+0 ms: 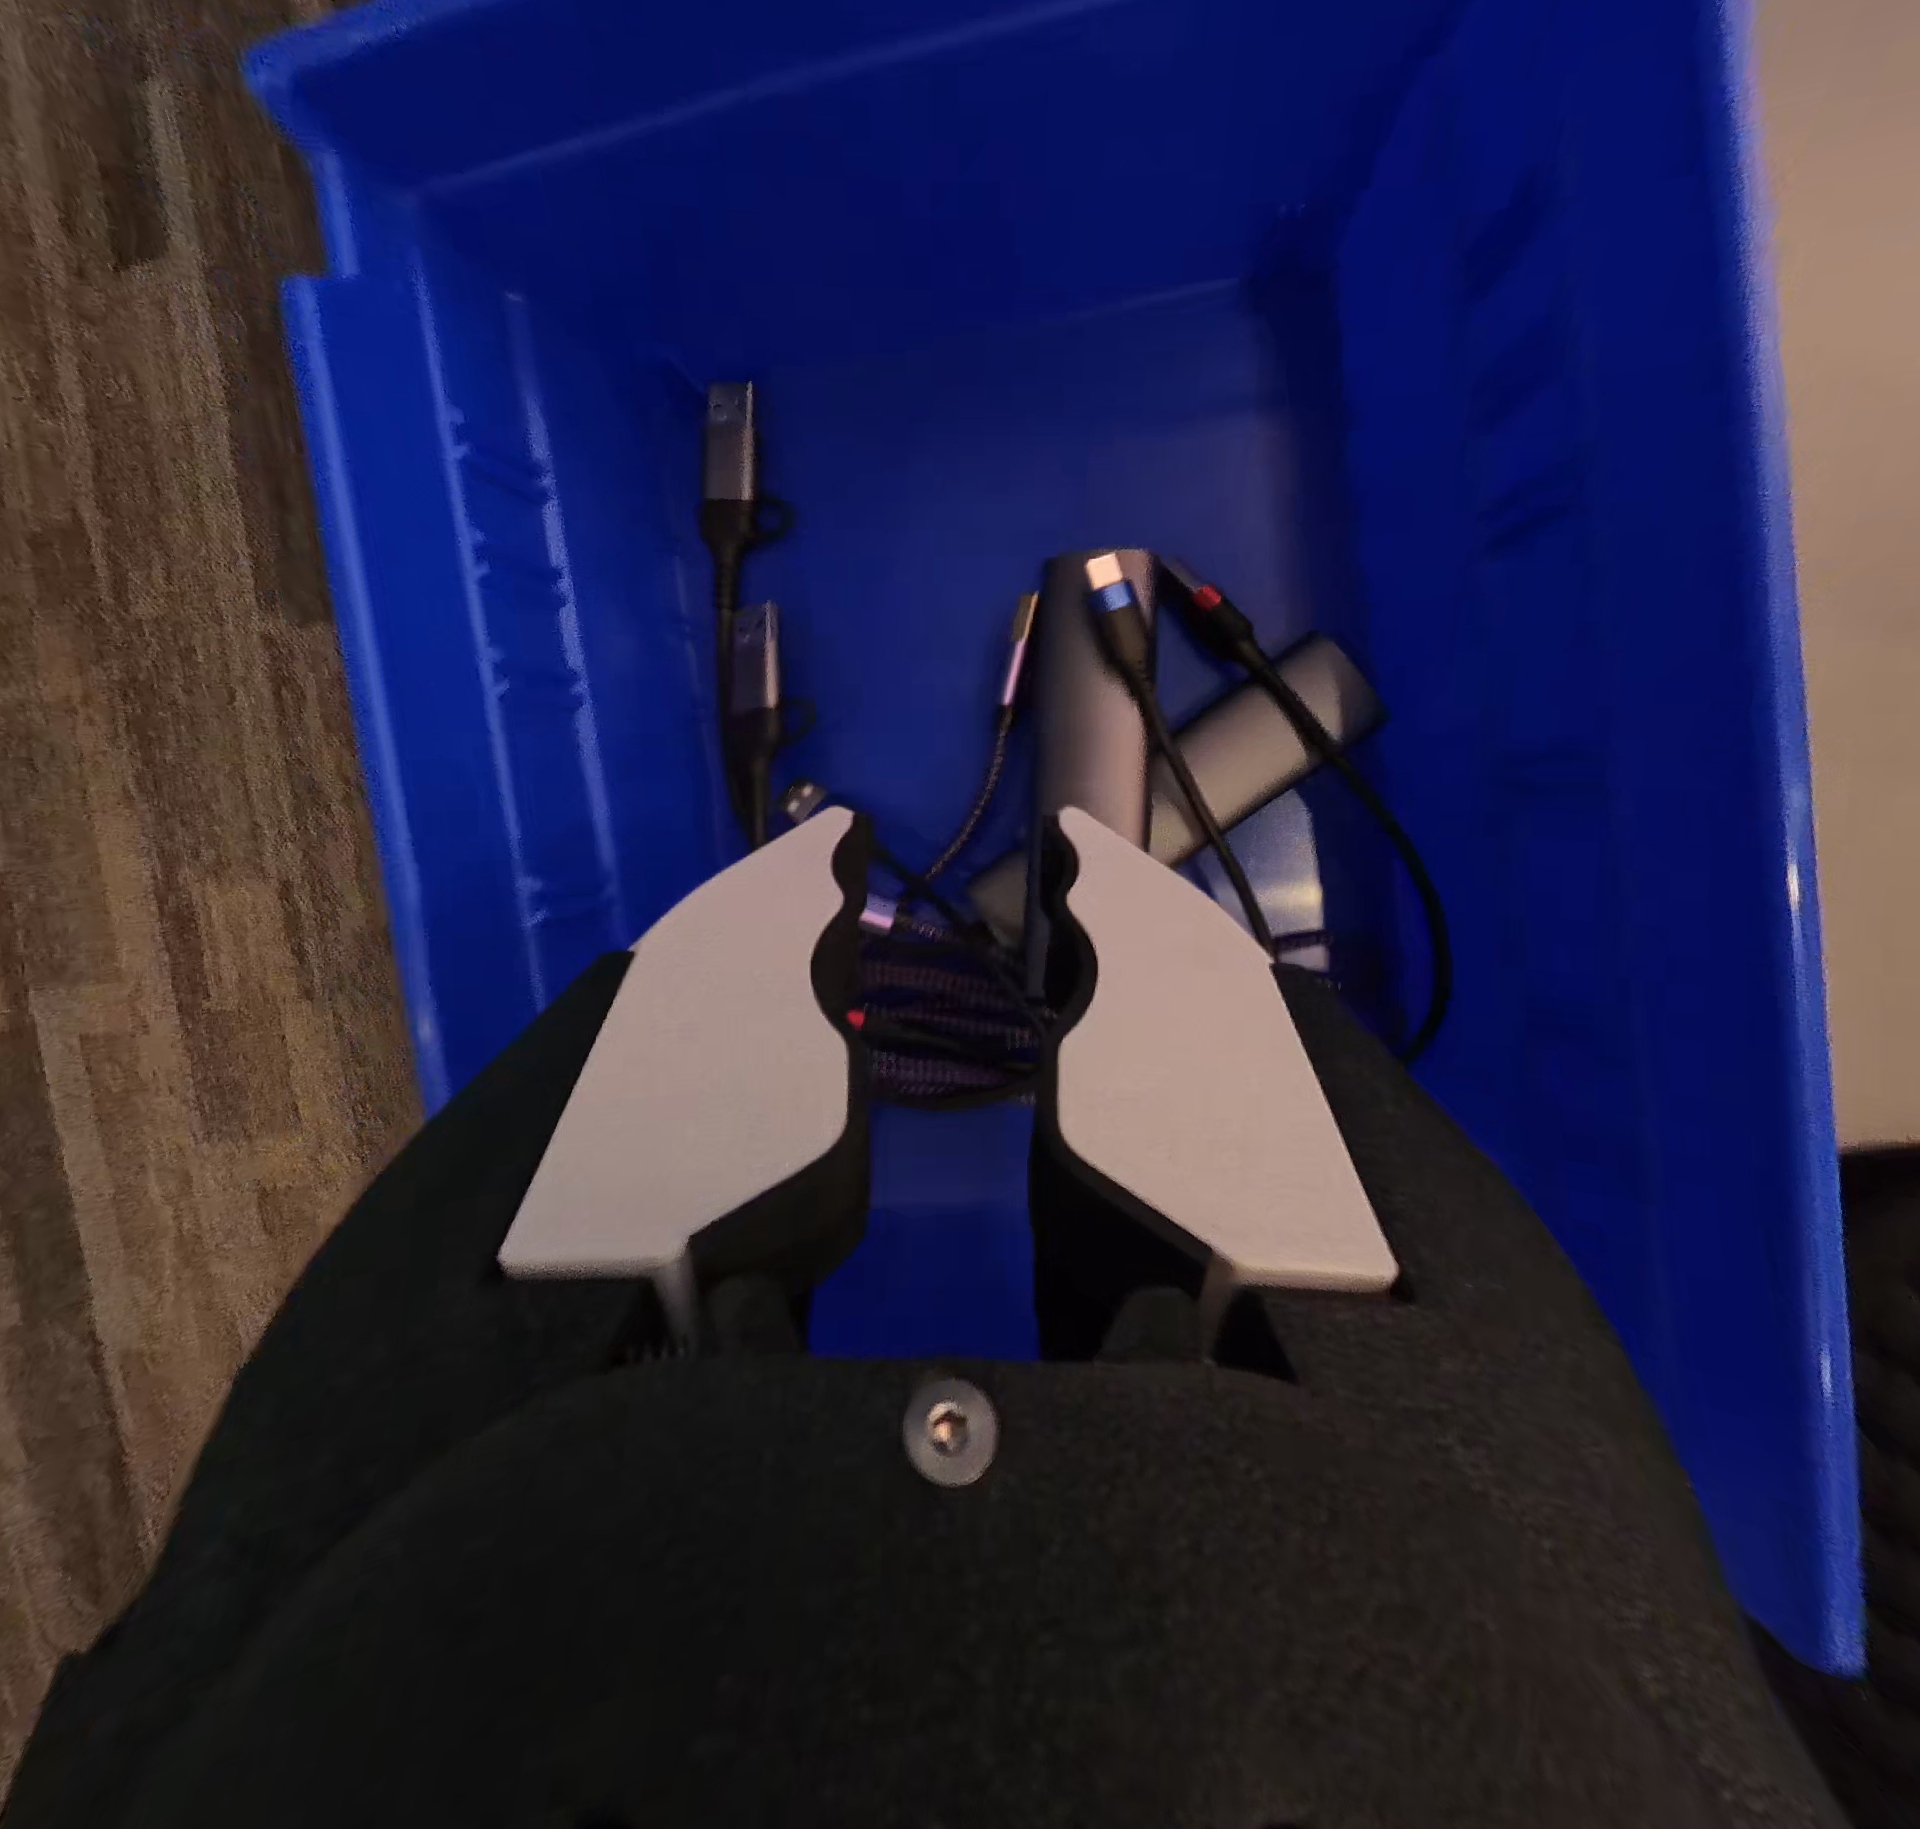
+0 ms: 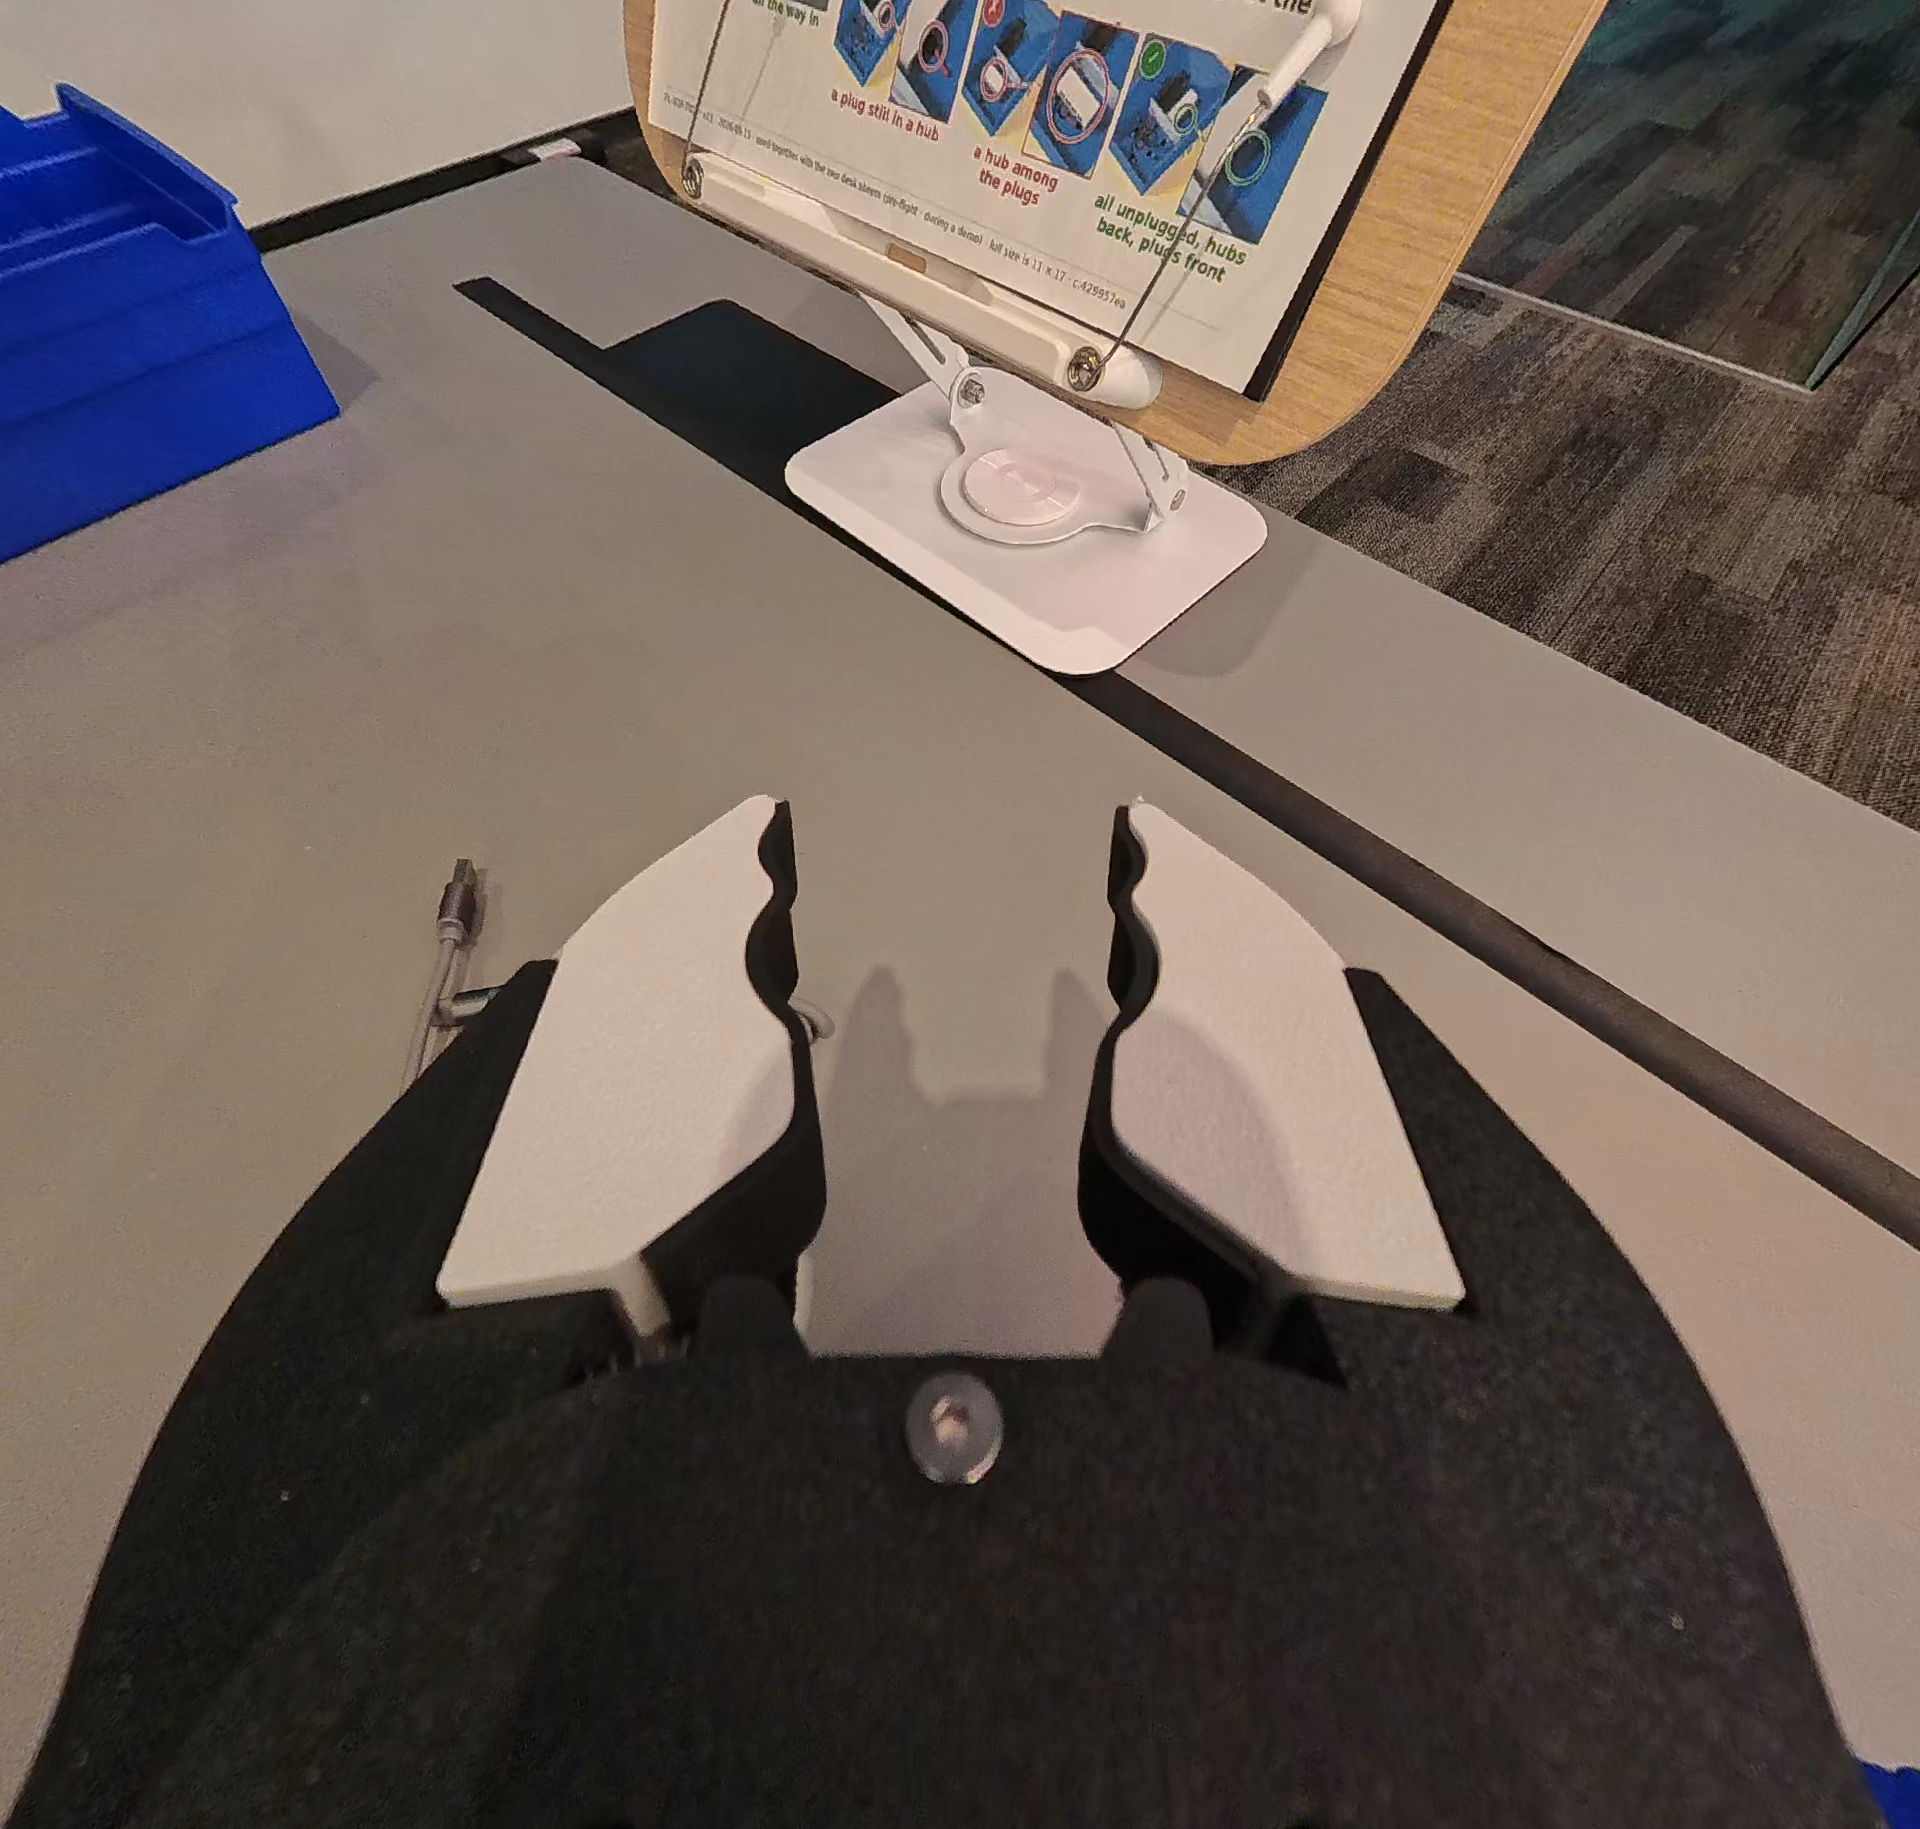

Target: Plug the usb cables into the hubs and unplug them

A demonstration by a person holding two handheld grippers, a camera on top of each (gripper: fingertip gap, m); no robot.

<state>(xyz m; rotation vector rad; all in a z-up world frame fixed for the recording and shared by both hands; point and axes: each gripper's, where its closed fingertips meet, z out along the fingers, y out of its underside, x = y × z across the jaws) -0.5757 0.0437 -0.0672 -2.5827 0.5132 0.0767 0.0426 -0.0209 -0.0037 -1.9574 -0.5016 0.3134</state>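
Note:
In the left wrist view a blue bin (image 1: 935, 325) holds several USB cables and grey hubs. Two grey USB-A plugs (image 1: 732, 449) lie along its left wall. A grey hub (image 1: 1091, 719) leans upright with a blue-collared plug (image 1: 1112, 590) on it, and a second hub (image 1: 1288, 719) lies crossed behind. A coil of purple braided cable (image 1: 935, 1010) shows through the gap of my left gripper (image 1: 954, 829), which hangs over it, jaws partly apart and empty. My right gripper (image 2: 951, 823) is open and empty over the grey table (image 2: 416, 636). A grey cable plug (image 2: 462, 896) lies just left of it.
A blue bin (image 2: 125, 377) stands at the table's far left in the right wrist view. A white stand (image 2: 1029, 532) with a wooden board and a printed sheet sits at the far table edge. A black strip (image 2: 1351, 823) runs across the table. Carpet floor (image 1: 156, 636) lies beside the bin. The tips of one gripper are about 65 cm away from the tips of the other.

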